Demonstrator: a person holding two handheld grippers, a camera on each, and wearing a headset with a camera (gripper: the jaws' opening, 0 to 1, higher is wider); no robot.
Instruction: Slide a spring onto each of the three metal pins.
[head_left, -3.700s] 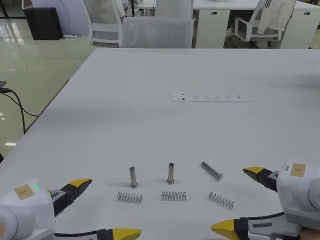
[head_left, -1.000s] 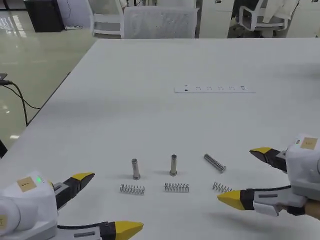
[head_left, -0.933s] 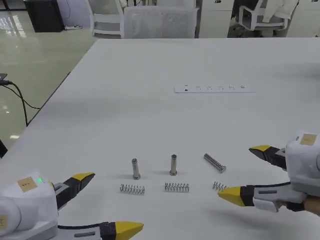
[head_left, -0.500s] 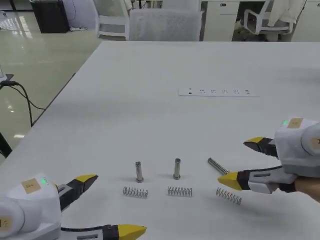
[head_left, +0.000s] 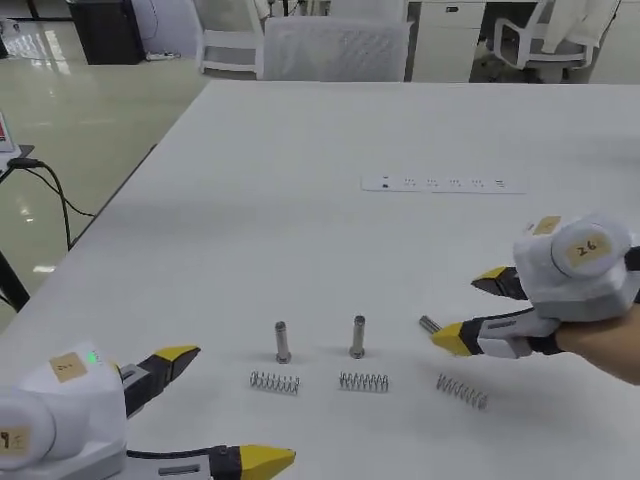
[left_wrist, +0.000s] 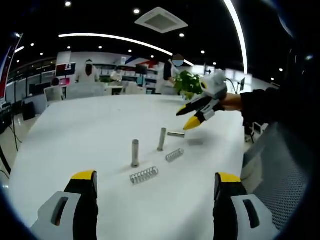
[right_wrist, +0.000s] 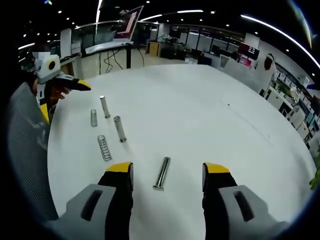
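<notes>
Two metal pins stand upright on the white table, the left pin (head_left: 282, 341) and the middle pin (head_left: 358, 336). A third pin (right_wrist: 162, 172) lies flat; in the head view just its end (head_left: 428, 323) shows beside my right gripper (head_left: 472, 311). That gripper is open, its yellow-tipped jaws either side of the lying pin. Three springs lie in a row in front: left spring (head_left: 274, 382), middle spring (head_left: 363, 381), right spring (head_left: 462, 391). My left gripper (head_left: 222, 408) is open at the near left, short of the left spring (left_wrist: 144, 175).
A white power strip (head_left: 443, 184) lies flat farther back on the table (head_left: 300, 200). Office chairs (head_left: 335, 47) stand beyond the far edge. The table's left edge drops to the floor with a cable (head_left: 50, 190).
My right gripper has moved forward and left from the near right, passing over the right spring, and now straddles the lying pin. The left gripper has stayed put. The head camera has shifted slightly.
</notes>
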